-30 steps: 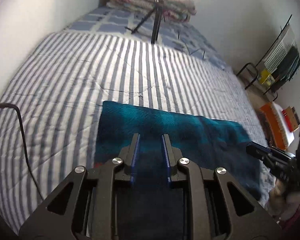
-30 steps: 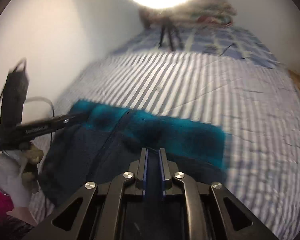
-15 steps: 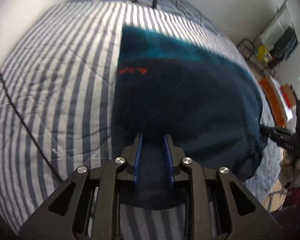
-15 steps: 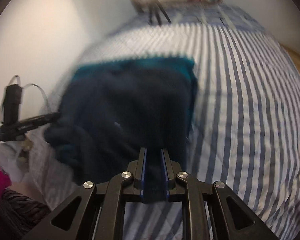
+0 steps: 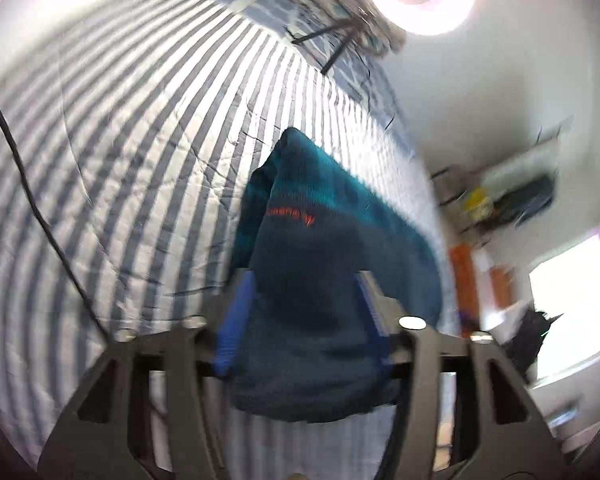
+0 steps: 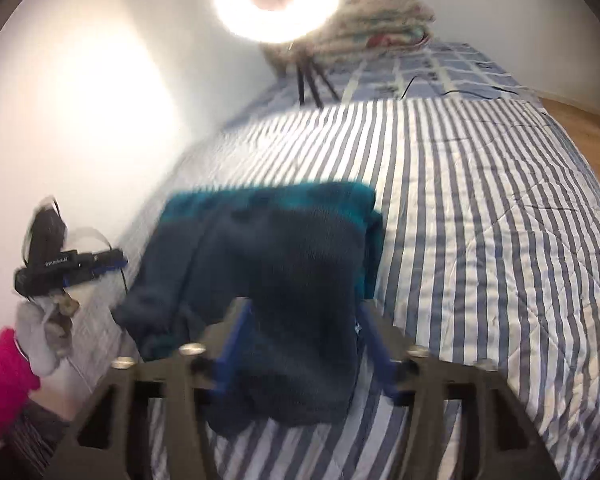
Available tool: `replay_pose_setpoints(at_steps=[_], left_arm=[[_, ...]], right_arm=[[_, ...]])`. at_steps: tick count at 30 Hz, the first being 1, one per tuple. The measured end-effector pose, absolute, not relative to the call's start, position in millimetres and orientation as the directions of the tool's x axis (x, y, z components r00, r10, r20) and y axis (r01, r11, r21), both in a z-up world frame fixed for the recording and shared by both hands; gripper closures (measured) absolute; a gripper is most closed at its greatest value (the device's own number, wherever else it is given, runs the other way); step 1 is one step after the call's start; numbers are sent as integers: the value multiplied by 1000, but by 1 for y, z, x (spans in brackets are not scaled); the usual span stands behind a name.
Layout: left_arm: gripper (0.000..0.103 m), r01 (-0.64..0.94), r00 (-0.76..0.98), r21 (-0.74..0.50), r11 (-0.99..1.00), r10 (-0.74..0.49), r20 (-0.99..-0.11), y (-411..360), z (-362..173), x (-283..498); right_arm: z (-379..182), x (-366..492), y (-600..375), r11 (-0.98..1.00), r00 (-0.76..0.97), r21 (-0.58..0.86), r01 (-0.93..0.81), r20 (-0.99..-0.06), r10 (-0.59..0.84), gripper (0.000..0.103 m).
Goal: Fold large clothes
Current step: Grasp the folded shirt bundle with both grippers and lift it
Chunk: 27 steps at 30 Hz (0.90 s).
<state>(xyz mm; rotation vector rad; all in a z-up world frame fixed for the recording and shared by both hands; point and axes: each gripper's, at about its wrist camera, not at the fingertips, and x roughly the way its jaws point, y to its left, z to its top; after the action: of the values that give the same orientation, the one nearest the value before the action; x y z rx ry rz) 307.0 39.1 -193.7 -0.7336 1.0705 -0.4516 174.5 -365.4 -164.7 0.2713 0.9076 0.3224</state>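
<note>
Your left gripper and right gripper have just been opening; both stand apart, the folded navy-and-teal sweater lying loose between them, centre frame, on the striped bed.

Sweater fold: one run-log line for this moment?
left gripper: opening, sweater between | right gripper: opening | sweater: folded on striped bed
</note>
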Motion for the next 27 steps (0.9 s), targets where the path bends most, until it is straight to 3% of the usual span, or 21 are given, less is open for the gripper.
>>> replay_pose_setpoints(at_steps=[2,16,25,27], left_arm=[[32,-44,405,-771,635,-694,-595,48,-202,314],[30,-64,288,-762,644,-719,-632,41,-247,332],[30,-66,267,-774,630,-736,-622,33,-265,331],[35,-65,264,-766,640,-729,-632,29,-265,333]], right_arm=[[-169,178,-373,902,577,410,-136,-707,409,17],[-226,209,-389,847,474,529,-59,-732,490,14],[-261,224,-392,735,413,677,-35,-660,628,11],[-263,226,-393,719,409,694,-37,-646,645,11]])
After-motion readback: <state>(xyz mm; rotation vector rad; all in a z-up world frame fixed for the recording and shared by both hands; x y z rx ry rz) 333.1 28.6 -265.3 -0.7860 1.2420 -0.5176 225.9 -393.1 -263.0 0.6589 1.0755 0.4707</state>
